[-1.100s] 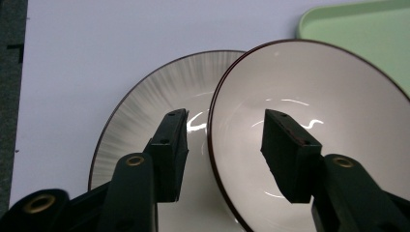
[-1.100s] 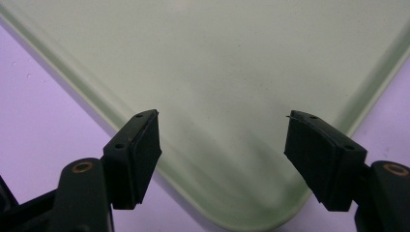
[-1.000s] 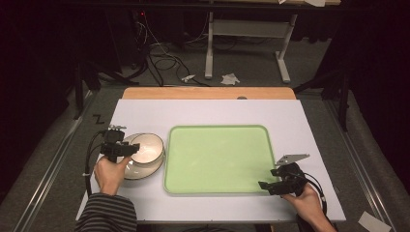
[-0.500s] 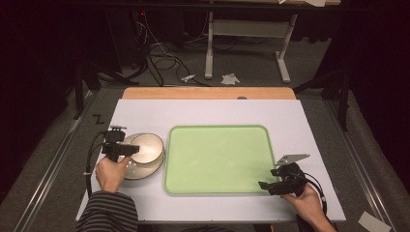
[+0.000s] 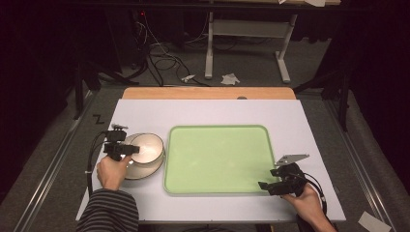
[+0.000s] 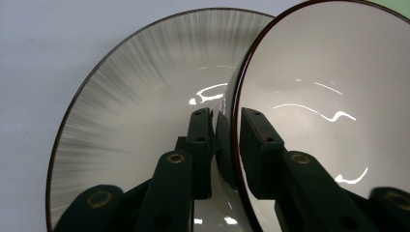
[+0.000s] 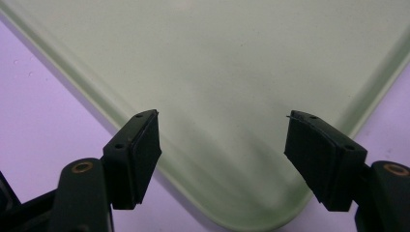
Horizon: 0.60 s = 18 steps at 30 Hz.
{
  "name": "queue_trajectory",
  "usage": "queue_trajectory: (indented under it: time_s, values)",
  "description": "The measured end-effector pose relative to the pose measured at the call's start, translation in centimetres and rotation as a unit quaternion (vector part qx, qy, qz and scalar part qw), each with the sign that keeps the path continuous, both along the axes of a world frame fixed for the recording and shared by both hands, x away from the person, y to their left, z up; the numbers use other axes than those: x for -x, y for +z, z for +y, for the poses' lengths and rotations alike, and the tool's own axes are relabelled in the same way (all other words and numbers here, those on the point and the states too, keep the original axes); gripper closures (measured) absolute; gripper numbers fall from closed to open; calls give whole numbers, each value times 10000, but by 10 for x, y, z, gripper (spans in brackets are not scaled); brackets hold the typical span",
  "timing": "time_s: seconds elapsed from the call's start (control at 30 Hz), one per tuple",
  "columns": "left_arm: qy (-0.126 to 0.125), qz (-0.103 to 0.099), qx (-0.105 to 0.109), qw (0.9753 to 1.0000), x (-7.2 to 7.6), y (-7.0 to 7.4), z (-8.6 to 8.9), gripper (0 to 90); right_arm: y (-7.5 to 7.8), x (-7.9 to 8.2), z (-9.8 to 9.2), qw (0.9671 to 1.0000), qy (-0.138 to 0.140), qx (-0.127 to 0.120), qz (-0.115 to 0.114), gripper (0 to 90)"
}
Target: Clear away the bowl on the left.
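High view: I see a matte white table [image 5: 212, 113]; left gripper [image 5: 126, 150] pinches the glossy bowl [image 5: 147, 147] rim over its plate [image 6: 125, 96]; right gripper [image 5: 270, 186] gapes, holding nothing, at the smooth green tray [image 5: 217, 159].

The table [image 5: 208, 111] is seen from above the person's side, looking forward and down, with the floor beyond. The left gripper view is set very close along its jaws onto the bowl [image 6: 338, 96] and plate [image 6: 135, 96]. The right gripper view is aimed closely at the tray [image 7: 232, 63] corner; the tray [image 5: 217, 157] is shared with the high view.
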State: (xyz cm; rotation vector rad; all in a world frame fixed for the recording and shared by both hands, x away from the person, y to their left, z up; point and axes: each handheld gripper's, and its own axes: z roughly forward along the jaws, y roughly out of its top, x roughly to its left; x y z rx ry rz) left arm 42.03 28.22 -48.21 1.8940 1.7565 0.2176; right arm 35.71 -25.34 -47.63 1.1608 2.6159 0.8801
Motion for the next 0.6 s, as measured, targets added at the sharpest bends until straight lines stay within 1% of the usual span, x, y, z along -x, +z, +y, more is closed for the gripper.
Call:
queue_trajectory:
  time_s: [0.13, 0.2, 0.3, 0.33, 0.4, 0.47, 0.6]
  values:
    - [-8, 11, 49, 10000, -1, 0, 0, 771, 0, 0, 0, 10000, 15, 2, 3, 299]
    - [14, 18, 116, 9999, -1, -1, 2, 778, -1, 0, 0, 10000, 19, -22, 9, 299]
    - [21, 29, 138, 9999, -1, 0, 2, 786, 0, 0, 1, 10000, 1, 18, 19, 299]
    - [23, 36, 194, 9998, -1, 1, 5, 797, 0, 0, 1, 10000, -3, 7, 28, 299]
    - [37, 21, 232, 9997, -1, 1, 6, 807, 0, 0, 1, 10000, -2, 8, 22, 299]
    - [67, 18, 244, 9997, -1, 2, 8, 822, -1, 0, 0, 10000, 21, -22, 13, 299]
    - [64, 37, 243, 9997, -2, 2, 8, 824, 0, 0, 1, 10000, 2, 4, 19, 299]
